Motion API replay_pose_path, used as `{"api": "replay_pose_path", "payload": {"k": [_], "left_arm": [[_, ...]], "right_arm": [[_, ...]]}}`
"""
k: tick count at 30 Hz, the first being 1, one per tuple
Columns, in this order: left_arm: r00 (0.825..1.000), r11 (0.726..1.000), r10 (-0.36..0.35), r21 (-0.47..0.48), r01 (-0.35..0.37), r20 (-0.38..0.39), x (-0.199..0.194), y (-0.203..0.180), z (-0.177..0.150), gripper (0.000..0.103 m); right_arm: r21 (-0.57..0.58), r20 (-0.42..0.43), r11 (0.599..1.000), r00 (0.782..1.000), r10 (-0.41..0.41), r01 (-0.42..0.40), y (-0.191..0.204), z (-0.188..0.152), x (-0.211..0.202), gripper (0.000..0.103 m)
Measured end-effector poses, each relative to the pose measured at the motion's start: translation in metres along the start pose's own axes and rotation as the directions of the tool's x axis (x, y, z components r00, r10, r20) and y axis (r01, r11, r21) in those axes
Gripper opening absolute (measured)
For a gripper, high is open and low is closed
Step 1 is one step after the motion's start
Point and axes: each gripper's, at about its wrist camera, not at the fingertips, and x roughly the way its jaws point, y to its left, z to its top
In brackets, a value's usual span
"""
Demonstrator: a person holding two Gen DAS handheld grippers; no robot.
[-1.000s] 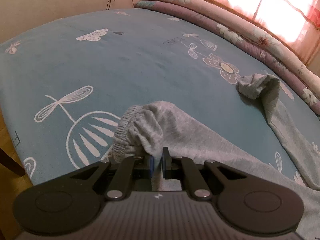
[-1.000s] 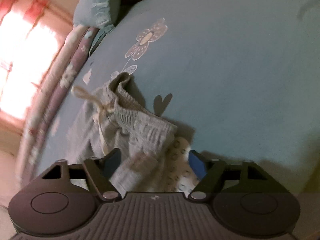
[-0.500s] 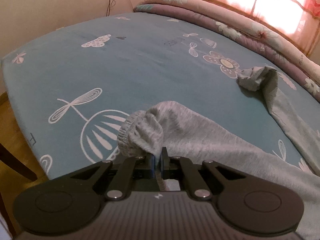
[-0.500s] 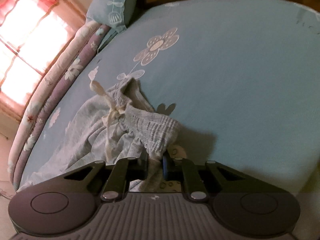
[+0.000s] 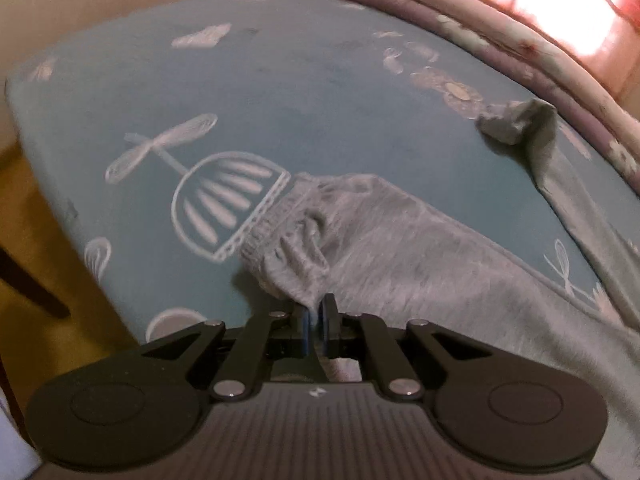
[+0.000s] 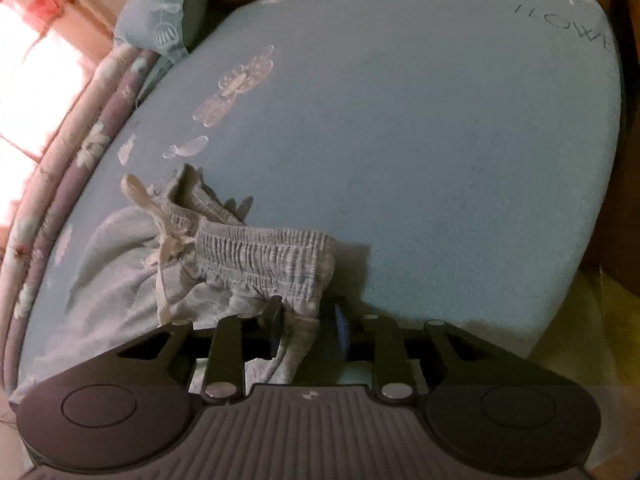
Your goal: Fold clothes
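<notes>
Left wrist view: the left gripper pinches a fold of the grey trousers just behind the ribbed cuff, though its jaws are easing apart – the thin bunch could slip out, letting that leg drop crooked onto the bed. Right wrist view: the right gripper straddles the waistband corner with jaws opening and pads not pressing, cloth loose between them. If it lifts now, the waistband stays behind – or snags on a finger and drags. The drawstring trails loose and may tangle in the fold
</notes>
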Motion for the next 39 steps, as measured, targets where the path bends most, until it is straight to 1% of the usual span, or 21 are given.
{"api": "replay_pose_path", "payload": {"k": [1, 3, 5, 6, 9, 11, 12, 14, 16, 18, 20, 22, 25, 26, 27, 29, 34, 35, 37, 38, 39], "left_arm": [[1.000, 1.000, 0.010, -0.001, -0.010, 0.001, -0.001, 0.001, 0.001, 0.012], [0.999, 0.999, 0.038, 0.005, -0.038, 0.013, -0.006, 0.003, 0.005, 0.025], [0.998, 0.999, 0.053, 0.012, -0.053, 0.023, -0.012, 0.004, 0.011, 0.033], [0.998, 0.998, 0.058, 0.013, -0.058, 0.033, -0.016, 0.004, 0.012, 0.034], [0.996, 0.995, 0.068, 0.063, -0.072, 0.061, -0.027, -0.005, 0.016, 0.035], [0.994, 0.991, 0.071, 0.105, -0.080, 0.087, -0.034, -0.013, 0.016, 0.038], [0.992, 0.987, 0.071, 0.137, -0.085, 0.103, -0.038, -0.018, 0.014, 0.040], [0.986, 0.974, 0.066, 0.205, -0.097, 0.152, -0.047, -0.030, 0.010, 0.040], [0.982, 0.946, 0.008, 0.317, -0.069, 0.189, -0.056, -0.045, 0.002, 0.043], [0.983, 0.878, -0.082, 0.478, -0.008, 0.167, -0.062, -0.068, -0.014, 0.048], [0.977, 0.776, -0.167, 0.629, 0.048, 0.132, -0.068, -0.092, -0.035, 0.049], [0.966, 0.634, -0.248, 0.767, 0.100, 0.079, -0.074, -0.118, -0.062, 0.050], [0.944, 0.419, -0.330, 0.891, 0.173, -0.028, -0.079, -0.153, -0.101, 0.051], [0.933, 0.356, -0.354, 0.915, 0.192, -0.059, -0.080, -0.164, -0.113, 0.051], [0.926, 0.312, -0.369, 0.927, 0.207, -0.083, -0.080, -0.173, -0.122, 0.051], [0.908, 0.224, -0.393, 0.943, 0.247, -0.144, -0.079, -0.190, -0.139, 0.051], [0.863, 0.099, -0.431, 0.937, 0.335, -0.263, -0.072, -0.220, -0.170, 0.055], [0.856, 0.073, -0.437, 0.938, 0.340, -0.276, -0.072, -0.226, -0.175, 0.057], [0.845, 0.041, -0.452, 0.939, 0.341, -0.287, -0.073, -0.231, -0.185, 0.060], [0.842, 0.027, -0.454, 0.939, 0.342, -0.293, -0.073, -0.235, -0.189, 0.060], [0.838, 0.011, -0.454, 0.939, 0.344, -0.302, -0.072, -0.238, -0.192, 0.060]], "right_arm": [[-0.004, 0.015, 1.000, 1.000, -0.009, 0.009, 0.001, -0.001, -0.006, 0.041], [-0.034, 0.054, 0.999, 0.998, -0.036, 0.038, 0.007, -0.003, -0.020, 0.048], [-0.093, 0.084, 0.995, 0.996, -0.020, 0.028, 0.016, -0.005, -0.038, 0.050], [-0.141, 0.093, 0.990, 0.996, 0.001, 0.012, 0.024, -0.008, -0.046, 0.057], [-0.320, 0.097, 0.946, 0.993, 0.074, -0.039, 0.054, -0.020, -0.062, 0.060], [-0.465, 0.073, 0.883, 0.990, 0.118, -0.071, 0.079, -0.036, -0.066, 0.060], [-0.545, 0.061, 0.833, 0.987, 0.148, -0.091, 0.094, -0.047, -0.067, 0.060], [-0.693, 0.031, 0.710, 0.979, 0.200, -0.124, 0.121, -0.075, -0.069, 0.060], [-0.800, -0.015, 0.580, 0.972, 0.234, -0.152, 0.143, -0.105, -0.070, 0.060], [-0.883, -0.088, 0.426, 0.961, 0.263, -0.198, 0.163, -0.137, -0.069, 0.058], [-0.933, -0.167, 0.267, 0.947, 0.276, -0.242, 0.178, -0.168, -0.068, 0.056], [-0.963, -0.229, 0.076, 0.935, 0.271, -0.258, 0.187, -0.203, -0.069, 0.055], [-0.949, -0.274, -0.222, 0.933, 0.233, -0.223, 0.192, -0.251, -0.073, 0.055], [-0.932, -0.271, -0.304, 0.938, 0.218, -0.198, 0.190, -0.263, -0.074, 0.055], [-0.912, -0.261, -0.373, 0.944, 0.201, -0.173, 0.187, -0.272, -0.074, 0.055], [-0.885, -0.228, -0.448, 0.958, 0.175, -0.129, 0.182, -0.282, -0.072, 0.050], [-0.827, -0.165, -0.558, 0.978, 0.131, -0.064, 0.173, -0.296, -0.057, 0.044], [-0.821, -0.155, -0.568, 0.980, 0.128, -0.056, 0.172, -0.297, -0.055, 0.044], [-0.825, -0.158, -0.562, 0.980, 0.119, -0.064, 0.173, -0.296, -0.051, 0.026], [-0.833, -0.168, -0.547, 0.979, 0.112, -0.081, 0.175, -0.294, -0.050, 0.011], [-0.854, -0.187, -0.508, 0.977, 0.105, -0.109, 0.181, -0.292, -0.048, 0.010]]}}
